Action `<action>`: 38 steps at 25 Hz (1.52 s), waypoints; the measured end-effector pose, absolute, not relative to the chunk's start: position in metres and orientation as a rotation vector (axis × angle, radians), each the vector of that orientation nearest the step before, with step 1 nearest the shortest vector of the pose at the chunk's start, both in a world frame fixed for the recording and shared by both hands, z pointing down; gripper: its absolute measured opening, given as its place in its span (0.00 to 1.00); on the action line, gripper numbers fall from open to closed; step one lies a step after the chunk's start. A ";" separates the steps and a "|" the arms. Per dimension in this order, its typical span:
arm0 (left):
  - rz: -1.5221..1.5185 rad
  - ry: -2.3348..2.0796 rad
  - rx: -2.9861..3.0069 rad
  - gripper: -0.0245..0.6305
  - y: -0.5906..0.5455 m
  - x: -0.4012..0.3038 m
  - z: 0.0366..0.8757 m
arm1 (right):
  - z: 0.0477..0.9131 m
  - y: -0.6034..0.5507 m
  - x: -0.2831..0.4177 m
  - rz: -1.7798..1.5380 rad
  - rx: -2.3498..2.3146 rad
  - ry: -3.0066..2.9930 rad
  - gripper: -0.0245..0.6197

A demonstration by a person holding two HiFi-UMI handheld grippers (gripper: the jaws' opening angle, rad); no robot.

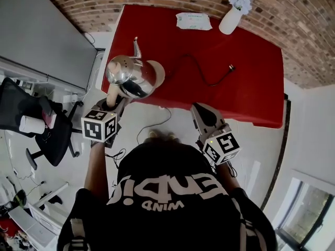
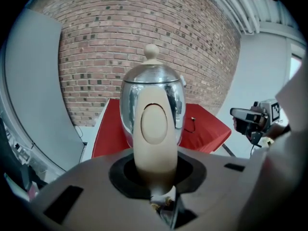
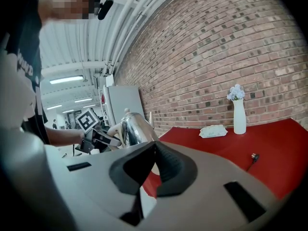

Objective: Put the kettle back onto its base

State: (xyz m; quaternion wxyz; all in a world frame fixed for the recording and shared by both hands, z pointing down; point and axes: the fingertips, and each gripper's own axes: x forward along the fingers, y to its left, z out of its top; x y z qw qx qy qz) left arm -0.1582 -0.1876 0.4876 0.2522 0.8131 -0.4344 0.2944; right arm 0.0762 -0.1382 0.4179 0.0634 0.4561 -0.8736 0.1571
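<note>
A shiny steel kettle (image 1: 131, 77) with a cream handle (image 2: 155, 129) and knob hangs upright over the near left corner of the red table (image 1: 246, 88). My left gripper (image 1: 116, 102) is shut on the handle (image 2: 156, 172). Just past the kettle's right side shows a beige disc, the base (image 1: 159, 71); a black cord (image 1: 201, 72) runs from there across the table. I cannot tell if kettle and base touch. My right gripper (image 1: 200, 110) hovers off the table's front edge, shut on nothing (image 3: 154, 148). The right gripper view shows the kettle (image 3: 134, 129) at left.
A white vase with flowers (image 1: 232, 17) and a tissue pack (image 1: 193, 21) stand at the table's far edge by the brick wall. The cord's plug (image 1: 230, 67) lies mid-table. A black office chair (image 1: 31, 114) and a grey panel (image 1: 42, 30) stand to the left.
</note>
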 end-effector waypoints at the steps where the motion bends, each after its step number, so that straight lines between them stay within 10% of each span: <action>1: 0.803 -1.177 2.212 0.15 -0.192 -0.157 0.490 | 0.419 -0.138 0.077 0.479 1.381 -2.636 0.07; 38: 1.044 -1.108 2.203 0.15 -0.263 -0.116 0.574 | 0.430 -0.132 0.094 0.536 1.438 -2.581 0.07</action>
